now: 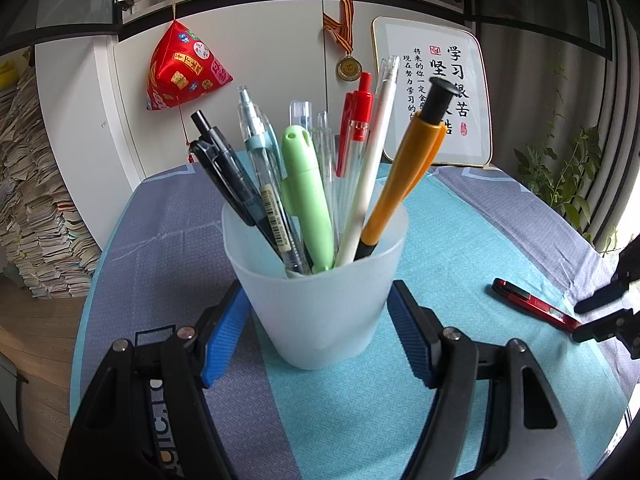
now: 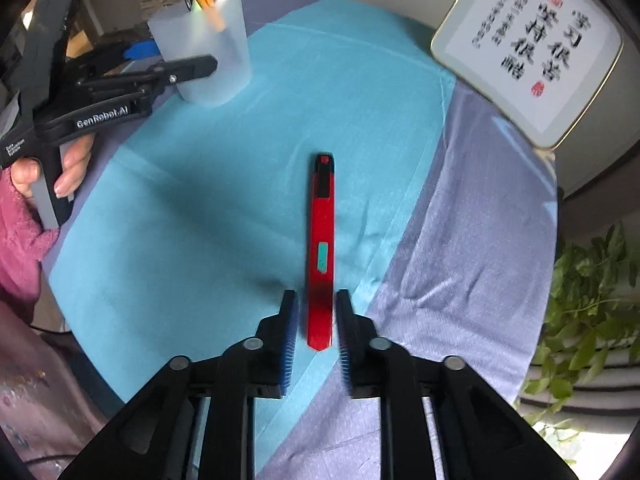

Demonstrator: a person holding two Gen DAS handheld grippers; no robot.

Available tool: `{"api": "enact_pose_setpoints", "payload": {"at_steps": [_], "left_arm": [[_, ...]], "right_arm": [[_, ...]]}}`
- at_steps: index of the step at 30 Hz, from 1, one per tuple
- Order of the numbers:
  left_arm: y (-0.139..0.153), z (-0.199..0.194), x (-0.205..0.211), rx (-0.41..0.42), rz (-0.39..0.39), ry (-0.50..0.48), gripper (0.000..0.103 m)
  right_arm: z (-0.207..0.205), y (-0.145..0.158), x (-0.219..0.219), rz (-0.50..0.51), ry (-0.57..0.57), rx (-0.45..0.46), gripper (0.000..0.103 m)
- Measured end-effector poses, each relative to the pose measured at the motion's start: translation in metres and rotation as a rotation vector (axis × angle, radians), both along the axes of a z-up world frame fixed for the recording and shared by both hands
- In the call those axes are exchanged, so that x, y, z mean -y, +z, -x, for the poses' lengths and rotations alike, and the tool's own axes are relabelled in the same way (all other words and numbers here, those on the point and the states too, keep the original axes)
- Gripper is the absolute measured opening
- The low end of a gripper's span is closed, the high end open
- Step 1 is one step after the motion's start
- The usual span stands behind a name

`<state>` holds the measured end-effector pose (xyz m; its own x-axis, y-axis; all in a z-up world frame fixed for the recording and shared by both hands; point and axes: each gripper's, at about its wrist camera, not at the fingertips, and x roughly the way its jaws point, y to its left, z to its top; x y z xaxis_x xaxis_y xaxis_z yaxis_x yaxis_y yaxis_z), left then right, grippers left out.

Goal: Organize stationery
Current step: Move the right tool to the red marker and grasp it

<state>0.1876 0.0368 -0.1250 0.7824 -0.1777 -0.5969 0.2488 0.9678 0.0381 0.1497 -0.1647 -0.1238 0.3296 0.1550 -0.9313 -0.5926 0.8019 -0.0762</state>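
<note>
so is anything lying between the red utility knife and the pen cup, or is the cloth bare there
Nothing visible lies between them. The red utility knife lies flat on the teal cloth, its near end between the right gripper's open pads, and only bare cloth stretches to the frosted cup, which the left gripper clamps.

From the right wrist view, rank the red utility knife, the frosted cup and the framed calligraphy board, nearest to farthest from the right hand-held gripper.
1. Red utility knife: lying between the fingers of the right hand-held gripper.
2. Framed calligraphy board: far right, at the table's back edge.
3. Frosted cup: far left. Ranks 2 and 3 are close.
</note>
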Motion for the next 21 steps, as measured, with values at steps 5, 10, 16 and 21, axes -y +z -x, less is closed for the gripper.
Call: {"api": "enact_pose_setpoints", "payload": {"at_steps": [5, 10, 16, 21], "left_arm": [[0.0, -0.001, -0.001, -0.002, 0.003, 0.0, 0.07], [0.0, -0.002, -0.001, -0.005, 0.005, -0.001, 0.07], [0.0, -0.002, -0.001, -0.006, 0.003, 0.0, 0.07], [0.0, -0.002, -0.001, -0.006, 0.004, -0.001, 0.07]], "right_arm": [[-0.024, 0.013, -0.015, -0.042, -0.012, 0.08, 0.059], [-0.06, 0.005, -0.035, -0.055, -0.048, 0.057, 0.057], [-0.075, -0.006, -0.052, -0.043, -0.027, 0.015, 0.036], [-0.085, -0.009, -0.058, -0.036, -0.045, -0.009, 0.014]]}}
